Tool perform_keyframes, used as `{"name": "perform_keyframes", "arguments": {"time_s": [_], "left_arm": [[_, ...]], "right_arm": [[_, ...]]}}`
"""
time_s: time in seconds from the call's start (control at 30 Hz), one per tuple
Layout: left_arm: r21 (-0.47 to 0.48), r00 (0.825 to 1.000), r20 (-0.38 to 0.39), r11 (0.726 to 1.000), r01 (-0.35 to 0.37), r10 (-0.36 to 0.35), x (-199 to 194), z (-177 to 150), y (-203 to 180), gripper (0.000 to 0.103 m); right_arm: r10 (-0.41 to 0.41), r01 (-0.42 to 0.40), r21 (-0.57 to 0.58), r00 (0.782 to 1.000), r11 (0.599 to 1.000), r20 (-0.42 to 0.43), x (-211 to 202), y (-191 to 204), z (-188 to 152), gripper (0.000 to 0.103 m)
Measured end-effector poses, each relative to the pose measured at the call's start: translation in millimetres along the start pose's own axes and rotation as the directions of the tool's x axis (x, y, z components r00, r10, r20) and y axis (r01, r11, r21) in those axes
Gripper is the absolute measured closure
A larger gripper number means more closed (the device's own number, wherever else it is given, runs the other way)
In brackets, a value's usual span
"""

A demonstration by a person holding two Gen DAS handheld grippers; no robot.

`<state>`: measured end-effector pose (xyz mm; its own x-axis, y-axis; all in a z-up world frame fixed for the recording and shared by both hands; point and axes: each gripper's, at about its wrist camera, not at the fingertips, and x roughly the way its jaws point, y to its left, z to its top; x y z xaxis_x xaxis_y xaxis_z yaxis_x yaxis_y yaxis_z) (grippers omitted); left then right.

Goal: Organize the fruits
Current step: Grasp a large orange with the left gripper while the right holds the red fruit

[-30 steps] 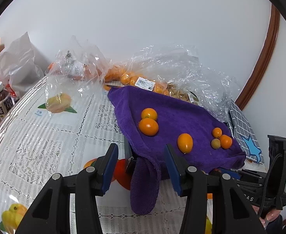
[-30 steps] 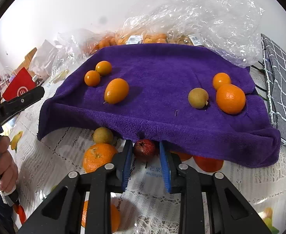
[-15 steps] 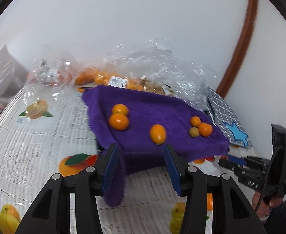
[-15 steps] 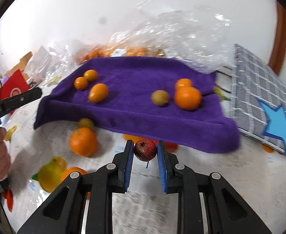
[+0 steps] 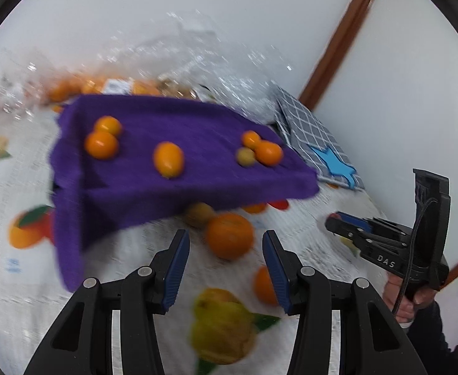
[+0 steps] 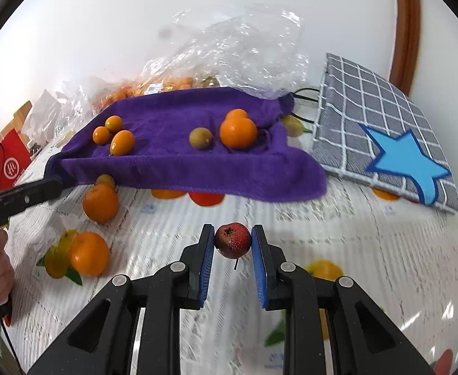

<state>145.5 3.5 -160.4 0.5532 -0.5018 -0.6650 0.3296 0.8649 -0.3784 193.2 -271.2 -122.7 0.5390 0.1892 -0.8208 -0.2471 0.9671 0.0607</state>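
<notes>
Pinching small red fruit in right gripper fingers; left gripper fingers apart, empty.

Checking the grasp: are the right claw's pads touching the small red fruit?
Touching. The right wrist view shows the small red fruit pinched between both blue pads of the right claw, no gap either side.

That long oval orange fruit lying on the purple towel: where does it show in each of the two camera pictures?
Left wrist view: the oval orange fruit lies near the middle of the purple towel, above the left tool.
Right wrist view: the same fruit lies at the towel's left end, beside two small round oranges.
Shared landmark: the grey checked cloth with a blue star, right of the towel.
</notes>
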Motion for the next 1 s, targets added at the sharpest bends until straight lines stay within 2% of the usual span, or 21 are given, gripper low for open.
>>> {"name": "perform_keyframes", "arguments": {"time_s": [0.1,0.37,0.57,0.77,0.83,1.0], "left_arm": [[-0.013,0.999,-0.035,1.000,0.011,-0.012,11,-1,-7,0.057],[-0.077,0.996,-0.070,0.995,-0.066,0.060,29,2,-6,0.057],[-0.072,0.992,-0.097,0.993,-0.094,0.086,38,2,-7,0.057],[-0.068,0.989,-0.088,0.990,-0.121,0.115,40,3,-8,0.058],[-0.063,0.990,-0.091,0.992,-0.112,0.106,41,3,-9,0.063],[-0.051,0.990,-0.078,0.992,-0.119,0.115,38,3,-10,0.064]], "right_arm": [[-0.010,0.010,-0.008,1.000,1.000,0.007,-4,-5,-5,0.079],[0.002,-0.002,0.015,0.999,1.000,0.033,-7,-17,-4,0.079],[0.010,-0.011,0.014,0.998,1.000,0.059,-11,-15,-2,0.079],[-0.004,0.004,0.011,0.998,1.000,0.059,-11,-15,-1,0.079],[-0.004,0.004,0.014,0.998,1.000,0.055,-11,-15,-2,0.079],[-0.011,0.010,0.018,0.999,1.000,0.044,-11,-14,-4,0.079]]}}
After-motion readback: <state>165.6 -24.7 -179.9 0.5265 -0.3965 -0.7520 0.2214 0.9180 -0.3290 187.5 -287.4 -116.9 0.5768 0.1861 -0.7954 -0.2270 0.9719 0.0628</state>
